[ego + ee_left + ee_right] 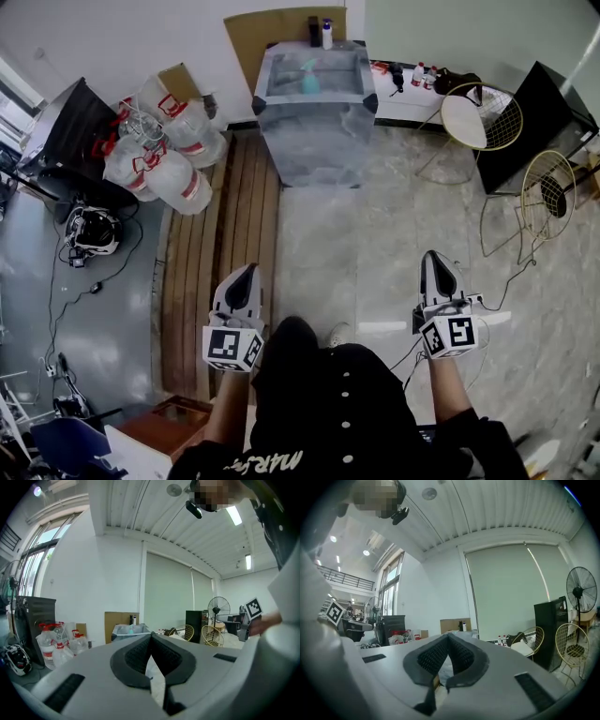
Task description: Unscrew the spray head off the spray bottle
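Observation:
A teal spray bottle (309, 77) stands on a grey table (317, 131) at the far end of the room, well ahead of me. In the left gripper view the bottle (131, 631) shows as a small teal shape on that table. My left gripper (247, 272) and right gripper (434, 258) hang close to my body, far short of the table, both shut with their tips together and nothing between them. In their own views the left gripper (150, 636) and right gripper (447, 636) point level across the room.
Several large water jugs (169, 150) lie at the left beside a black cabinet (66, 131). Two wire chairs (483, 117) and a black box (544, 122) stand at the right. A cardboard sheet (281, 33) leans behind the table. Cables and a headset (91, 232) lie on the floor.

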Motion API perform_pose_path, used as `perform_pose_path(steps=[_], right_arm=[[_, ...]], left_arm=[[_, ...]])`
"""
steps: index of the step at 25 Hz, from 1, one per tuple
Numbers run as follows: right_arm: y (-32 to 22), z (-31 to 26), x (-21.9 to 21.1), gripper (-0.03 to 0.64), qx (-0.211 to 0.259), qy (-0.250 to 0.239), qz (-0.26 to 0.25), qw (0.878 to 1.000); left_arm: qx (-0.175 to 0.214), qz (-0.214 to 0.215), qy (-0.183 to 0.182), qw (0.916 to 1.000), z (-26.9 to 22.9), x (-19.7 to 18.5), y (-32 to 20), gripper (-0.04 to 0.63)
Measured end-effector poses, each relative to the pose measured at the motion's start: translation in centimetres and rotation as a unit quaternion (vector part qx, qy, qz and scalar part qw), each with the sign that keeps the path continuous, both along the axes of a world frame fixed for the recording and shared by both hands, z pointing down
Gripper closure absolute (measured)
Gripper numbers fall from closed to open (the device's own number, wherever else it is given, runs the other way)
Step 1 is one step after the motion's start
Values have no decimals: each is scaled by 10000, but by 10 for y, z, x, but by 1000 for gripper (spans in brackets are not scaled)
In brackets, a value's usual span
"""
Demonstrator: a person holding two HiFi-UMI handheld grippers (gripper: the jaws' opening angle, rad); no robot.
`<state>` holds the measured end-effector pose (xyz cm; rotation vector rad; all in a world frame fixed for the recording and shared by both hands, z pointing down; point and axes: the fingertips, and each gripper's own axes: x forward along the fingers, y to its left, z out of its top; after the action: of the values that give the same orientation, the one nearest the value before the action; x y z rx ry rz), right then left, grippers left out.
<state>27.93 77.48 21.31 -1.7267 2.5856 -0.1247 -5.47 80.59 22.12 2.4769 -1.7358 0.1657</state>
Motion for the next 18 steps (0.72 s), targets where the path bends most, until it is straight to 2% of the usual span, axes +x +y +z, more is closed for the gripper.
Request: perform_pose_path(steps=[10, 18], right_arm=[[-22, 1, 22, 604, 101, -39, 12, 9999], [-74, -5, 22, 604, 150, -2, 86, 9999]], left_arm=[[6, 7, 11, 10000, 11, 19, -20, 572], [82, -49, 47, 9999, 12, 13, -78, 572]])
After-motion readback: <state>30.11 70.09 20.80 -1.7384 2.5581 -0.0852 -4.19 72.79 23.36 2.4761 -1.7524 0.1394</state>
